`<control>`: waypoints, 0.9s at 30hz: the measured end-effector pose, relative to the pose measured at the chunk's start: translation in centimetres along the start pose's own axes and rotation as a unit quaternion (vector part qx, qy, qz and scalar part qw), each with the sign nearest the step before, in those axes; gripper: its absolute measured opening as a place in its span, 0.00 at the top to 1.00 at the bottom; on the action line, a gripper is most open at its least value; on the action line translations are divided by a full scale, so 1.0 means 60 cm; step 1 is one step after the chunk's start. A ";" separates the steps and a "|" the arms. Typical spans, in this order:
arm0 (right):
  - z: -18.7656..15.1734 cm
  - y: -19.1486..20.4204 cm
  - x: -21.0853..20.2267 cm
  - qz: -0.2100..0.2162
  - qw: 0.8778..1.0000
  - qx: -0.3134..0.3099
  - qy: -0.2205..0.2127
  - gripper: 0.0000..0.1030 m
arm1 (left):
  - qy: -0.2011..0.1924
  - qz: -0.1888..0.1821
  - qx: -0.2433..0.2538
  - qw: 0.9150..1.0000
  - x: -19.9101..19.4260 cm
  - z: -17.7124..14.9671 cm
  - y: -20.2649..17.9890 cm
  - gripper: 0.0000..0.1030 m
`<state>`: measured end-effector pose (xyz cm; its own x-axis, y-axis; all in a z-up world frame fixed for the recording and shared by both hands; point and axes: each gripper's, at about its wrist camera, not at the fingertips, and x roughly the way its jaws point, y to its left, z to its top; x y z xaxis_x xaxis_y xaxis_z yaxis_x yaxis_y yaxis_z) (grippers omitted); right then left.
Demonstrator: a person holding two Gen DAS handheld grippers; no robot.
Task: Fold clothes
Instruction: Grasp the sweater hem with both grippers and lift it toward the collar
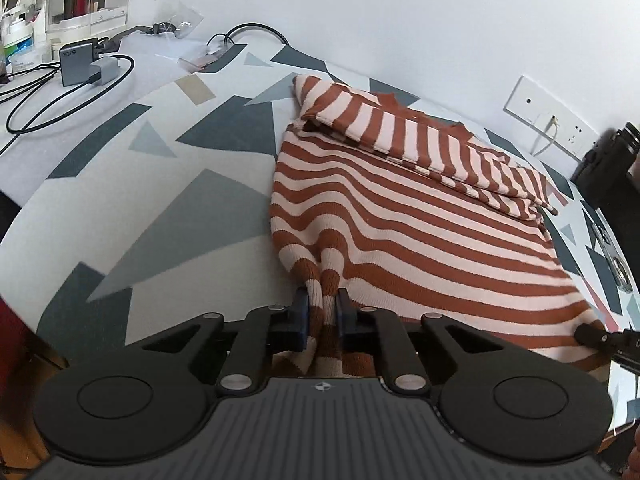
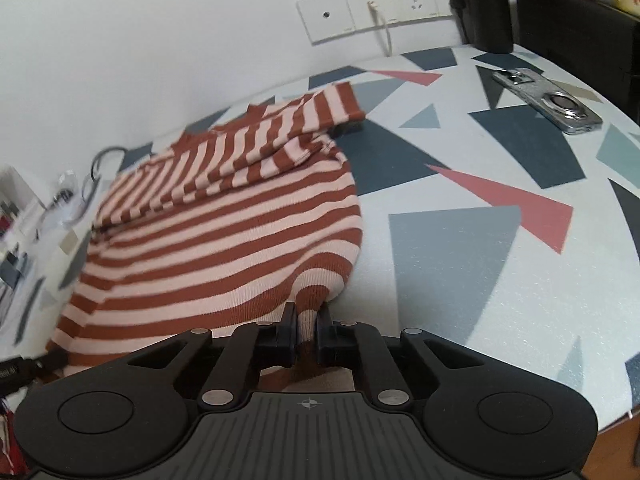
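Two wrist views show one garment held at both near corners.

Left wrist view: a rust-and-pale-pink striped knit sweater (image 1: 420, 216) lies on a tabletop covered with grey, white and blue triangles (image 1: 160, 208). The left gripper (image 1: 323, 312) is clamped on the sweater's near left hem corner, the knit bunched into a ridge between its blue pads. From this grip the body runs away toward the white wall, and the stripes run crosswise. At the far end, a folded sleeve (image 1: 400, 136) lies slantwise across the chest. The other tool's black tip (image 1: 592, 336) sits at the opposite hem corner, to the right.

Right wrist view: the right gripper (image 2: 307, 326) is clenched on the sweater's (image 2: 224, 220) near right hem corner, a tuck of striped knit pinched between its black pads. The garment spreads left and away from it; the sleeve's cuff (image 2: 340, 108) lies at the far end, nearest the wall.

Judging from this, the hem edge spans both grips equally, so the fold should carry it straight away, toward the sleeves.
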<state>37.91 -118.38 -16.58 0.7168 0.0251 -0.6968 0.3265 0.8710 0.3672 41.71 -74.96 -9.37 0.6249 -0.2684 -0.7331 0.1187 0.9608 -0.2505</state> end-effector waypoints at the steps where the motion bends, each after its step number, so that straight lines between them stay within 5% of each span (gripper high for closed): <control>1: -0.002 -0.003 -0.005 0.004 1.000 0.001 -0.002 0.93 | -0.002 0.000 0.001 1.000 -0.007 -0.004 -0.003 0.87; 27: -0.029 -0.037 -0.095 0.055 0.998 0.028 -0.012 0.92 | -0.043 -0.020 -0.011 0.999 -0.111 -0.052 -0.020 0.87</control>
<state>32.03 -119.62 -14.47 0.7647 0.1056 -0.6357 0.2791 0.8349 0.4744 34.99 -74.55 -6.14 0.6843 -0.2991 -0.6650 0.1290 0.9473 -0.2934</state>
